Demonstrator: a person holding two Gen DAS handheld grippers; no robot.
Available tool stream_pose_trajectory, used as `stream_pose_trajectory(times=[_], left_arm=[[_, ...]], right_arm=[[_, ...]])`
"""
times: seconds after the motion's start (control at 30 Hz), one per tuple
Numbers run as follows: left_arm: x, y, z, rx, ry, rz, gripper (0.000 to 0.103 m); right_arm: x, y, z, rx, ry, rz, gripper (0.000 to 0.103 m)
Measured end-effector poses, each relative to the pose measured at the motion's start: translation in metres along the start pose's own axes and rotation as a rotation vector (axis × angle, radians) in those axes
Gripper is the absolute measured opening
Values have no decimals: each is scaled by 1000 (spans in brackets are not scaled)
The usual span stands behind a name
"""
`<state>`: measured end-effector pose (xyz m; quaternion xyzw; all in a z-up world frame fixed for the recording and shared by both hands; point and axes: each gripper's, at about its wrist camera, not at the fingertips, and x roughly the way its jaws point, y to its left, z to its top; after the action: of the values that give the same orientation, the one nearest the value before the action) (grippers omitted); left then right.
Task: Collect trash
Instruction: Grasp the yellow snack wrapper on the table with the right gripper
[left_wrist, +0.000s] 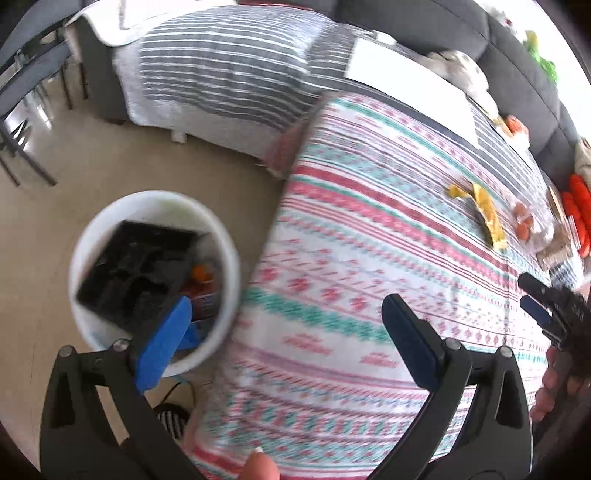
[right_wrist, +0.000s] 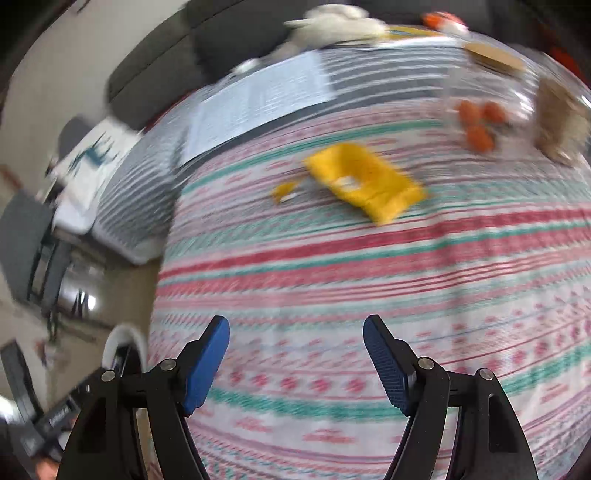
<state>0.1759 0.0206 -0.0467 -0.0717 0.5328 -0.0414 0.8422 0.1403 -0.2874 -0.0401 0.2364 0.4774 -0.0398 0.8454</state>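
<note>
Done: my white bin (left_wrist: 155, 206) already holds trash.
Left: yellow wrapper (right_wrist: 364, 182) on surface (right_wrist: 332, 295).
Left gripper (left_wrist: 284, 321): apart, empty.
Right gripper (right_wrist: 295, 350): apart, empty.

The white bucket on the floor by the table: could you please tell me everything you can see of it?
The white bucket is round, open-topped and looks like plastic, standing upright on the beige floor beside the edge of the patterned tablecloth. It already holds a black moulded tray lying tilted across it, plus some orange, red and blue packaging beside the tray. The left tool hangs open above, one finger overlapping its rim in this view. The right wrist view shows only a sliver of rim.
</note>
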Motion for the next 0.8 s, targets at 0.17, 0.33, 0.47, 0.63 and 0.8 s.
stream_pose_trajectory(times=[0.17, 0.33, 0.47, 0.63, 0.8], left_arm=[[11, -22, 11, 12, -9, -6, 102], [20, -38, 16, 14, 1, -41, 102], [24, -48, 16, 30, 12, -53, 102], [27, -52, 14, 42, 33, -59, 102], [20, -45, 13, 51, 31, -49, 102]], right_arm=[[10, -59, 32, 138, 2, -113, 77], [28, -71, 59, 94, -15, -190, 77], [51, -51, 78, -33, -25, -188, 77], [85, -31, 100, -181, -16, -221, 77], [110, -30, 103, -260, 0, -257, 74]])
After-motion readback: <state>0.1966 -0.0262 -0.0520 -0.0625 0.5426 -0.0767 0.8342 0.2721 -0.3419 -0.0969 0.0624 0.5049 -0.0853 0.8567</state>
